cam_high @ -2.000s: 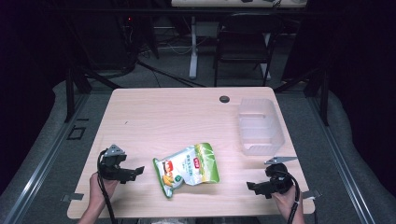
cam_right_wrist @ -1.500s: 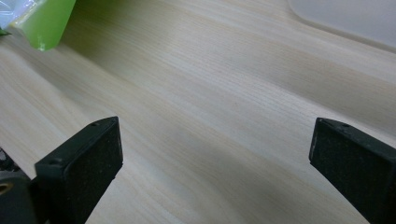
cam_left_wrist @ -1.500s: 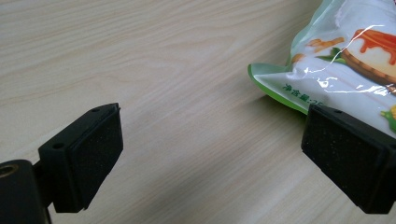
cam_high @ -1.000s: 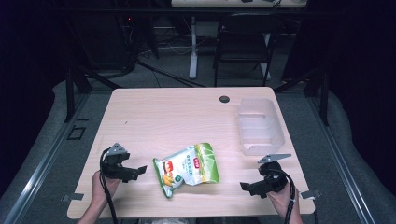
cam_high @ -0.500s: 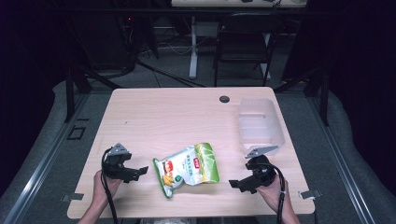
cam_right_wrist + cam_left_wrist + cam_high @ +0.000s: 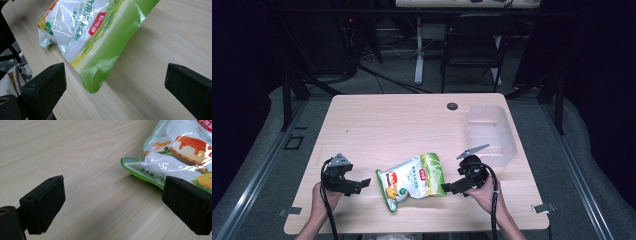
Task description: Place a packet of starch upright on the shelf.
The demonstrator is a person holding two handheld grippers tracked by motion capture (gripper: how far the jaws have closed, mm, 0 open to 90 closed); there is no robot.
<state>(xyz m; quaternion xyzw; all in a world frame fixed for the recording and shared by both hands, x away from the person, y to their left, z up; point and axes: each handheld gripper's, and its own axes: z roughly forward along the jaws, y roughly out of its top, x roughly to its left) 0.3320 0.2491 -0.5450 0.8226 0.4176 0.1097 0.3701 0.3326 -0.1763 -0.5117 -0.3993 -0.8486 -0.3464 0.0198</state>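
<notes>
A green and white snack bag (image 6: pixel 412 181) lies flat near the table's front edge, between my two grippers. My left gripper (image 6: pixel 362 184) is open just left of the bag; in the left gripper view (image 6: pixel 112 210) the bag's bottom corner (image 6: pixel 175 155) lies ahead of the right jaw. My right gripper (image 6: pixel 447 189) is open at the bag's right corner. In the right gripper view (image 6: pixel 115 92) the green corner of the bag (image 6: pixel 100 50) sits between the wide-apart jaws, untouched.
A clear plastic bin (image 6: pixel 490 133) stands at the table's right side, behind my right gripper. A dark round grommet (image 6: pixel 452 106) sits near the far edge. The wooden table (image 6: pixel 387 125) has free room across its left and middle.
My right gripper has moved left toward the bag until its jaws reach the bag's right corner. The left gripper has edged slightly right toward the bag. The bag has not moved.
</notes>
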